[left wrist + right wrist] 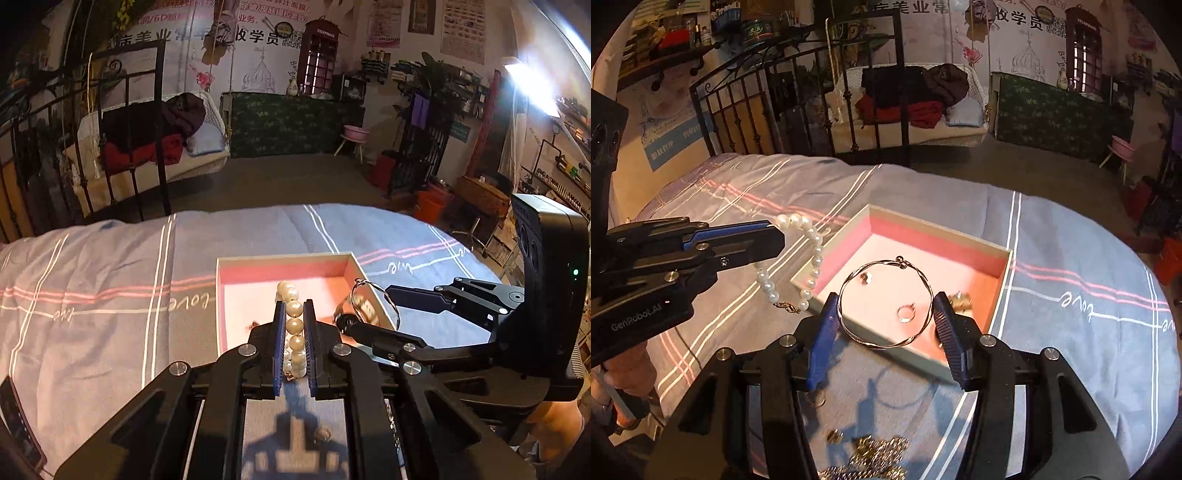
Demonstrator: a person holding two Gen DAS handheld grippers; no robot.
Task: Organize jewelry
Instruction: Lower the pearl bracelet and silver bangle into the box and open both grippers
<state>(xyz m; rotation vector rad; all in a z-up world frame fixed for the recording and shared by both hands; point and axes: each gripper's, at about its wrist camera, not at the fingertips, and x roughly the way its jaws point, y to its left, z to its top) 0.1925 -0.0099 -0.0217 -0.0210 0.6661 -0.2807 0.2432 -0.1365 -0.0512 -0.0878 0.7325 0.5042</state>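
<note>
Two ribbed grippers: left [294, 325] pinches round pearls [294, 314], right [886, 317] spans twisted bangle [885, 301]

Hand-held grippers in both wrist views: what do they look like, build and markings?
Both are black angular linkage frames with silver round bolts and ribbed blue finger pads. The left hand-held gripper carries white "GenRobot.AI" lettering; the right hand-held gripper has a black camera block with a small green light.

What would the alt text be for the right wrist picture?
A handheld gripper clamps a thin twisted metal bangle above an open pink-lined box on a striped bedsheet. At left, a second gripper holds a pearl bracelet beside the box.
</note>
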